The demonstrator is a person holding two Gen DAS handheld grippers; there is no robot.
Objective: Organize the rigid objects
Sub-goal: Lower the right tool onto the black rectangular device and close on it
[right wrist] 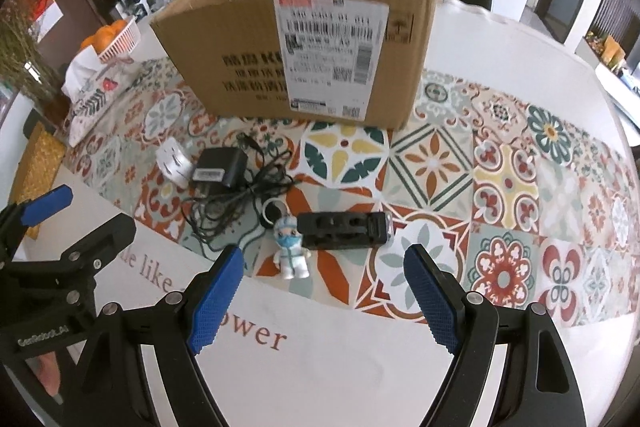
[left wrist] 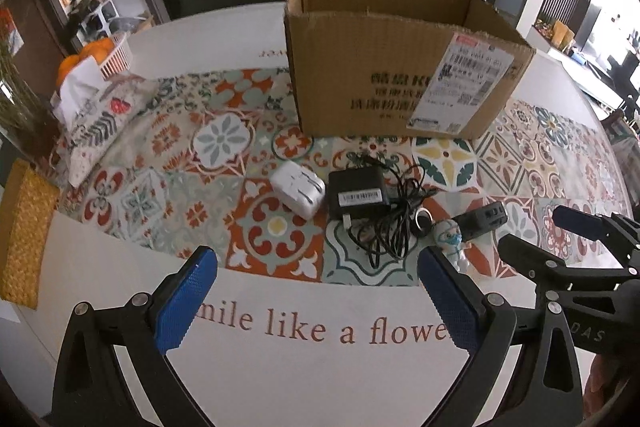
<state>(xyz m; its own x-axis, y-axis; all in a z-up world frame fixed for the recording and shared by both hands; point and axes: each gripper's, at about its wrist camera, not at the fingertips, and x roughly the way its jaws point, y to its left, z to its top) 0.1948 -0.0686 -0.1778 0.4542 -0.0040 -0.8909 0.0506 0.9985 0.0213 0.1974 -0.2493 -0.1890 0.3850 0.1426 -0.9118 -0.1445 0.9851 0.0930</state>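
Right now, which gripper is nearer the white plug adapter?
Left. The left gripper faces the white plug adapter nearly head-on; the right gripper sits off to the adapter's right, opposite the figurine.

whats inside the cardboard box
Only the bare inner walls of the cardboard box show through its open top. Its front wall hides the floor, so I cannot tell whether anything lies inside. The white charger and black adapter sit outside, in front.

daylight: bright, even (windows far right blown out) | shadows: soft | edges: fisheye-bent, dark vignette | focus: sharp
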